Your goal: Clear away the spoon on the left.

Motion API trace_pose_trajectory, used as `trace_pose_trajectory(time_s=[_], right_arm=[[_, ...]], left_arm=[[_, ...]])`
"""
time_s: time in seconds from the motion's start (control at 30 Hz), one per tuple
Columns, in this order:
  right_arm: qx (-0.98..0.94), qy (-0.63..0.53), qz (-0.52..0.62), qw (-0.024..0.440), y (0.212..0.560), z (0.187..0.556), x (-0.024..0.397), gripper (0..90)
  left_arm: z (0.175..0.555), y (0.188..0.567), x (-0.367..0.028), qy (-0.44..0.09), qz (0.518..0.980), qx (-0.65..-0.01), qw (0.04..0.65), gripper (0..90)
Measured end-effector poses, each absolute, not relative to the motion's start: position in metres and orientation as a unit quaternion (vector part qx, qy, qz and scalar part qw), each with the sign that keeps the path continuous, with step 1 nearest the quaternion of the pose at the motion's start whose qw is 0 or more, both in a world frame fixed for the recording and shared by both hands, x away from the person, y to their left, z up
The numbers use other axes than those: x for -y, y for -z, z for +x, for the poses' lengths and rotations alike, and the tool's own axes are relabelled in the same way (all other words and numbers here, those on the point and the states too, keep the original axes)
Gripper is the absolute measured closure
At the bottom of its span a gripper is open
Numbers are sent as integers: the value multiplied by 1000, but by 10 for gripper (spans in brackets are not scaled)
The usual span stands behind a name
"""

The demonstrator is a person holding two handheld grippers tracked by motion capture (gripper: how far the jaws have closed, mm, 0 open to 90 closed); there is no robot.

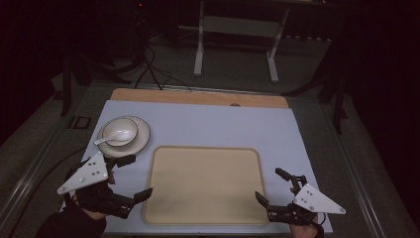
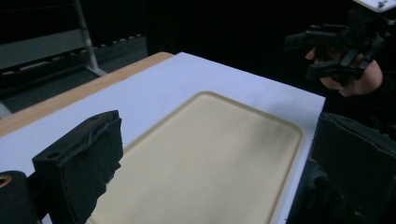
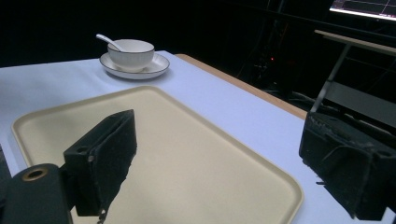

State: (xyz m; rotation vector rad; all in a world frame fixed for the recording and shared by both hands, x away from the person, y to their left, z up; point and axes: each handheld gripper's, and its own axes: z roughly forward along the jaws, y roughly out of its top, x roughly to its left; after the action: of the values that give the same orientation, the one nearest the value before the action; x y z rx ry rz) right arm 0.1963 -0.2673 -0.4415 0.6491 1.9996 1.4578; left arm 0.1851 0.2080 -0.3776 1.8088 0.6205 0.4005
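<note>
Both grippers, left and right, jaws spread, flanking beige tray; bowl with spoon on saucer beyond.

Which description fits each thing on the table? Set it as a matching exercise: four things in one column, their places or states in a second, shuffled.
Things:
1. spoon
2. bowl
3. tray
4. left hand-held gripper

Descriptions:
A. empty, between the two hand-held grippers
B. stands on a plate
C. open, at the tray's left edge
D. lies in the bowl, handle over its rim

Pairs: 1-D, 2-B, 3-A, 4-C
</note>
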Motion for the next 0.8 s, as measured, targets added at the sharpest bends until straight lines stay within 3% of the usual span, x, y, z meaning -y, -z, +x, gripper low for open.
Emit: trace_pose_trajectory(time_s=[0.8], right_arm=[[-749,-544,245,288,441,196,267,113]], left_arm=[[212,366,-244,-208,738,-317,558,40]])
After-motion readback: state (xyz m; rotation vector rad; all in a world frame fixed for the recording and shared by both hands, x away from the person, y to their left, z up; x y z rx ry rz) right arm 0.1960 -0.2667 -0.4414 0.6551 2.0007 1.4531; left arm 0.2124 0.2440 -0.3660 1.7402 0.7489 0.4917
